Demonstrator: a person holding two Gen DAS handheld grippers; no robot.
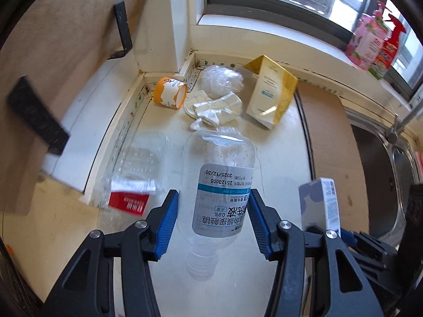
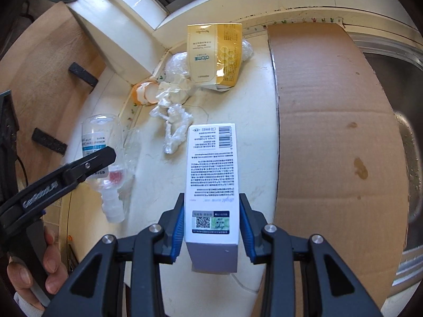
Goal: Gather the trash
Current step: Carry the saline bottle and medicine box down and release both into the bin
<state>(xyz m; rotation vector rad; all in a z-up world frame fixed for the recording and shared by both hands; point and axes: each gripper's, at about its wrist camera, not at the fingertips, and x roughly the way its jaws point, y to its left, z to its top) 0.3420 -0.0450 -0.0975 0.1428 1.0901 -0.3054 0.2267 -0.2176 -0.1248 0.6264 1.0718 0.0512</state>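
Left gripper (image 1: 212, 208) clamps the clear bottle (image 1: 219, 182) at centre frame, lifted off the counter (image 1: 288, 142). Right gripper (image 2: 211, 219) squeezes the white box (image 2: 211, 182) at lower centre. Yellow carton (image 2: 214, 55), orange cup (image 1: 170, 92) and crumpled wrappers (image 1: 214, 108) lie in the upper middle.

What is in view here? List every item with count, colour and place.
Bottle: one, clear with white-blue label, held between left jaws.
Carton: one, white, held between right jaws.
Yellow box: one, yellow-cream, countertop near the wall.
Paper cup: one, orange-white, on its side in the corner.
Crumpled tissue: one, white, mid-counter.
Plastic wrap: one, clear, behind the tissue.
Clear tray: one, red label, blurred, left of the bottle.
Cardboard sheet: one, brown, beside the sink.
Spray bottles: two, pink and red, windowsill.
Left gripper: black, blue pads.
Right gripper: same.
Hand: holding the left gripper's handle.
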